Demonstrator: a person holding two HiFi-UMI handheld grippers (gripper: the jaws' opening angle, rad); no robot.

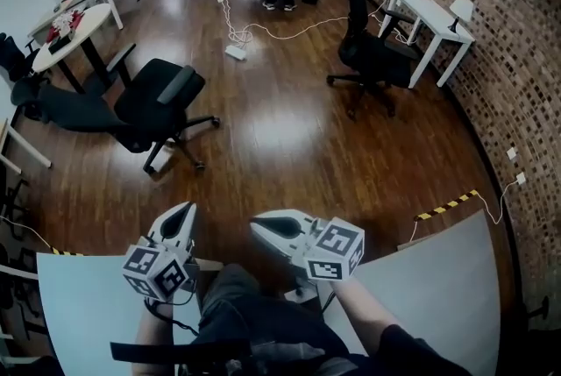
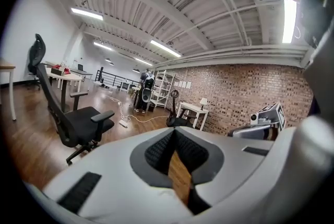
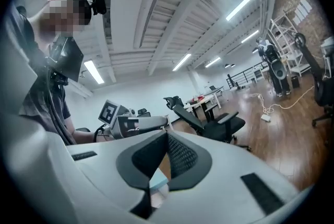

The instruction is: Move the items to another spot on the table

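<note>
Currently you hold both grippers up over the near edge of the white table [image 1: 438, 278], pointing out toward the wood floor [image 1: 280, 138] and a black office chair [image 1: 162, 102]. Your left gripper [image 1: 182, 212] has its jaws pressed together on nothing. Your right gripper [image 1: 259, 227], just beside it, is likewise closed and empty. No view shows the items to move.
</note>
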